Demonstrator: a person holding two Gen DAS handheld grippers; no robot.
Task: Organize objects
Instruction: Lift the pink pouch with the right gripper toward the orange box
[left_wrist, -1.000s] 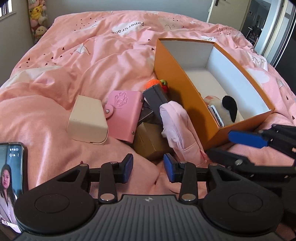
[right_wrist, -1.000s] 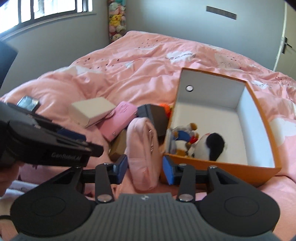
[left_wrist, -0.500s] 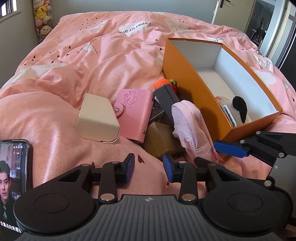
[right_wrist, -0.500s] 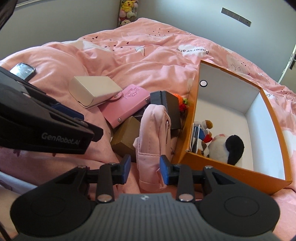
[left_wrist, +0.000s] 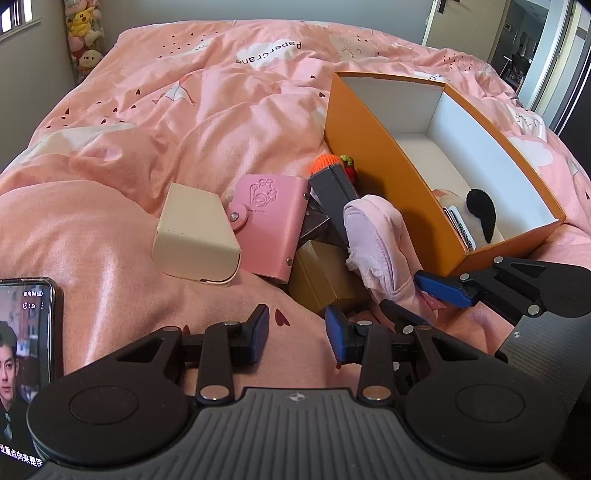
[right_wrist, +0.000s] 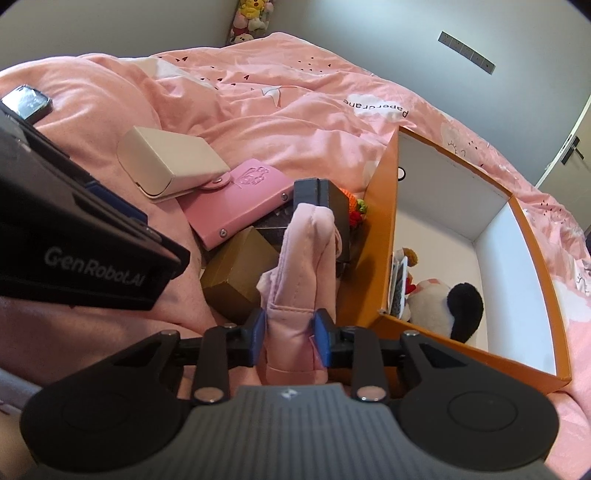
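A pink fabric pouch (right_wrist: 306, 266) leans against the orange box (right_wrist: 380, 236); it also shows in the left wrist view (left_wrist: 380, 240). My right gripper (right_wrist: 290, 341) has its pads on both sides of the pouch's near end and grips it; in the left wrist view the right gripper (left_wrist: 413, 295) straddles that end. My left gripper (left_wrist: 297, 334) is open and empty above the bedding, just short of the pile. The pile holds a beige case (left_wrist: 195, 236), a pink card wallet (left_wrist: 273, 225), a dark grey box (left_wrist: 332, 195), a brown box (left_wrist: 325, 280) and an orange knitted toy (left_wrist: 325, 162).
The orange box (left_wrist: 373, 166) holds a panda plush (right_wrist: 443, 302) and cards at its near end. A phone (left_wrist: 22, 332) with a lit screen lies at the left. The pink duvet (left_wrist: 184, 110) covers the bed. Plush toys (left_wrist: 83, 33) stand at the far wall.
My right gripper moved forward and down onto the pink pouch's near end and closed on it. My left gripper drew back slightly and stayed open.
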